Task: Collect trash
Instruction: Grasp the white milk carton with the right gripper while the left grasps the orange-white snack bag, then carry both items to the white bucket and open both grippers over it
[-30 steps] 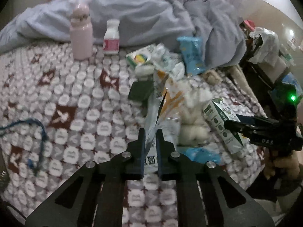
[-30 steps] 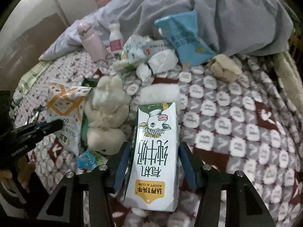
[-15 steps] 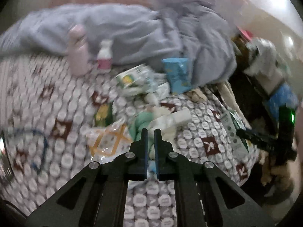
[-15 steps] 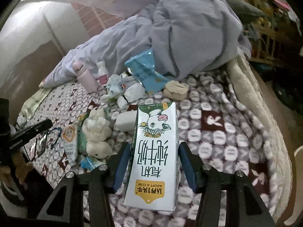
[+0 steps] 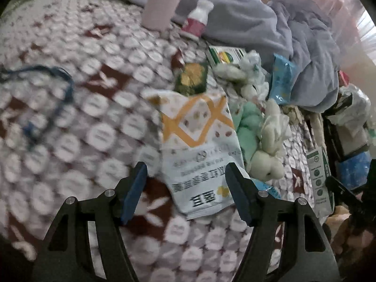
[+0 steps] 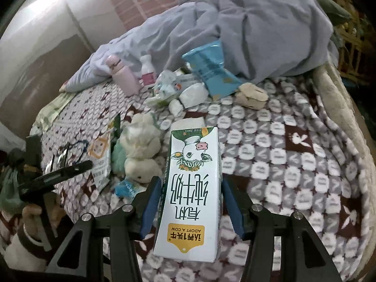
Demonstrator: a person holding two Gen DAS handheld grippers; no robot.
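My left gripper [image 5: 185, 166] hangs low over the patterned blanket [image 5: 98, 136], its jaws opening. A white and orange snack bag [image 5: 199, 145] lies flat on the blanket, its near end between the fingers, and the pads do not press on it. My right gripper [image 6: 190, 182] is shut on a white and green milk carton [image 6: 192, 155], held above the bed. From the left wrist view, the carton [image 5: 319, 181] and the right gripper [image 5: 340, 190] show at the right edge. A blue snack bag [image 6: 209, 70], crumpled tissues [image 5: 249, 70] and a dark green packet [image 5: 192, 77] lie further back.
A cream plush rabbit [image 5: 268, 145] lies right of the snack bag. A pink bottle [image 5: 162, 7] and a small white bottle [image 5: 197, 18] stand by the grey duvet [image 6: 246, 30]. A blue cord [image 5: 47, 94] lies at the left. Clutter stands off the bed's right side.
The snack bag, pinched upright in the left gripper a second ago, now lies flat on the blanket. The left jaws have opened and come down close to it. The right gripper rose with the carton.
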